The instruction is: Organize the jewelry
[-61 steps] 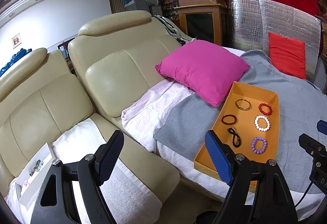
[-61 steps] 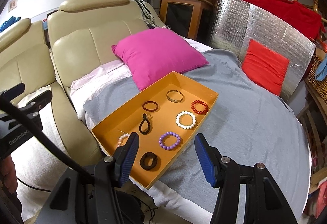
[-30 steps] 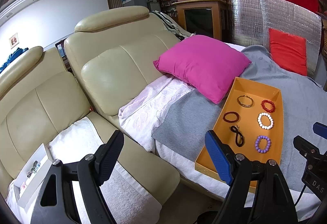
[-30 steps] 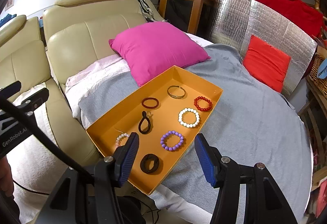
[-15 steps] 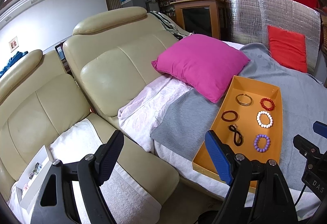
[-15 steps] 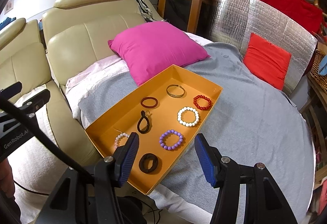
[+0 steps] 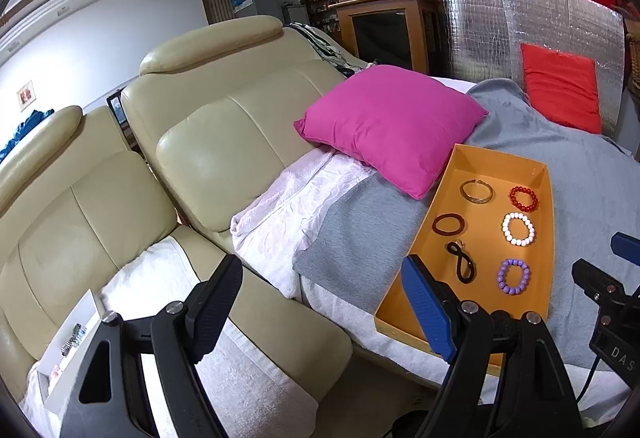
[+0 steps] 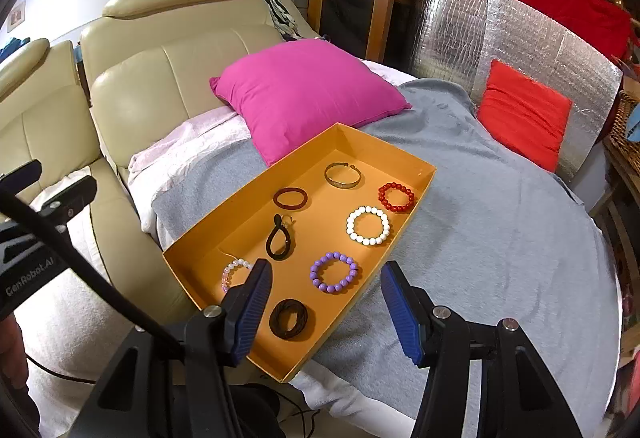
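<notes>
Both tools (image 7: 320, 302) (image 8: 326, 308) gape, empty, near orange tray (image 8: 236, 210) holding eight bracelets (image 8: 368, 225)

tray (image 8: 224, 238) on blanket (image 8: 500, 238) | bracelets (image 8: 368, 226) in tray | pillow (image 8: 304, 94) behind tray | sofa (image 8: 152, 78) left of tray | box (image 7: 72, 342) on sofa seat

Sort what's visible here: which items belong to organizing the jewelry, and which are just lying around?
Job items: orange tray; white bead bracelet; purple bead bracelet; red bead bracelet; metal bangle; white box.

Lying about: pink pillow; red cushion; grey blanket.
</notes>
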A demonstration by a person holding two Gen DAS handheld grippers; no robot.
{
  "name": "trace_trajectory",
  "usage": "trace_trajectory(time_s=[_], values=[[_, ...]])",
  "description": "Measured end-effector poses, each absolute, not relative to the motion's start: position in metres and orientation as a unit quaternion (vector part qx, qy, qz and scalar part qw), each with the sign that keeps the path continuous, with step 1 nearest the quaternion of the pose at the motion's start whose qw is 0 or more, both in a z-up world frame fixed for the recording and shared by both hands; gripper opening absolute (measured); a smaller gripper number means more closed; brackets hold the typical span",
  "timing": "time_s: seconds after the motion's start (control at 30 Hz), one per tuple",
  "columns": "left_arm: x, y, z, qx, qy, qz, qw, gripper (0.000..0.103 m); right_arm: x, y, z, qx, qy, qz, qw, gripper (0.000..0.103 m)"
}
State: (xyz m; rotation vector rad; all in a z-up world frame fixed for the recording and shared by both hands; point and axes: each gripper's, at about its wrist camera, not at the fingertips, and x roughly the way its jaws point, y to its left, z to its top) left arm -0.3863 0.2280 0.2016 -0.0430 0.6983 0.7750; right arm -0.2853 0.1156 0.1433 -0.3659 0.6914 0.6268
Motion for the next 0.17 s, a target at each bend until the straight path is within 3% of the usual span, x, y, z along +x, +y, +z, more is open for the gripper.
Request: trace_trajectory(time_s=[0.17], values=[[-0.371,0.206,0.208,-0.002,0.335,0.345,0.877,0.082,-0.273,0.098,0.145,-0.145,0.332,0.299,0.883,0.061]])
